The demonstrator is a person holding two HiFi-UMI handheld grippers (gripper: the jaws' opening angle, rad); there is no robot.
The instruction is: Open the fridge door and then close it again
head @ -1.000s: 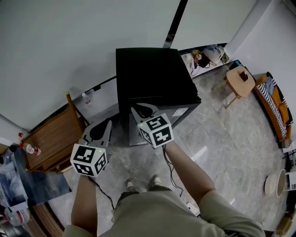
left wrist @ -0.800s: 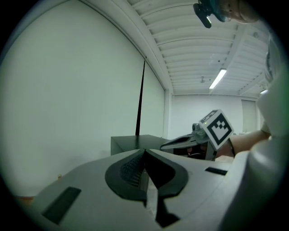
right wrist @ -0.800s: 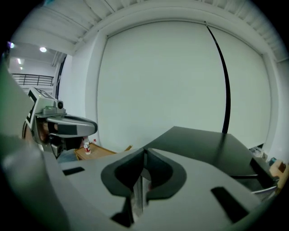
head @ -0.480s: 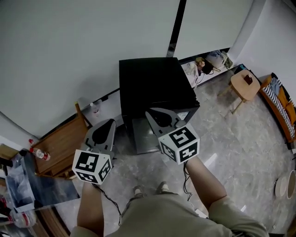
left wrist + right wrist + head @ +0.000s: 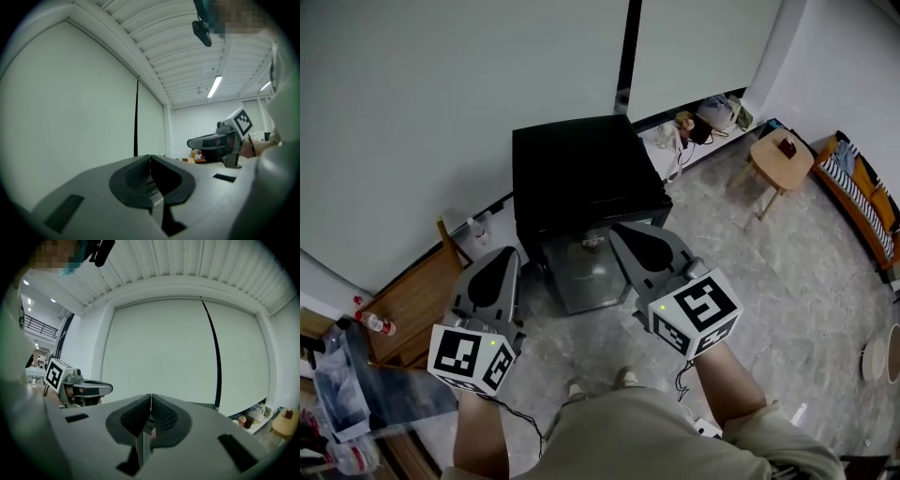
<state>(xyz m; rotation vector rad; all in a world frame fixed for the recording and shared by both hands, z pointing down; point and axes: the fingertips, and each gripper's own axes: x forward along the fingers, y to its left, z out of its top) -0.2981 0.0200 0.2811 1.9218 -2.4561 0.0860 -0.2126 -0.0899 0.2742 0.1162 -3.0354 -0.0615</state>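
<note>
— Fridge [image 5: 581, 178] count is one, yeah? Boxy black thing with a glossy door, parked on the marbled tile floor [image 5: 769, 272] against the white wall [image 5: 441, 94]?

— Yep, one fridge, two grey plastic claws. Left gripper [image 5: 508, 251] and right gripper [image 5: 621, 230] are both pinched shut on nothing. From the head view they flank its front, not touching it. One little wooden stool [image 5: 780, 155] is well off right.
</note>
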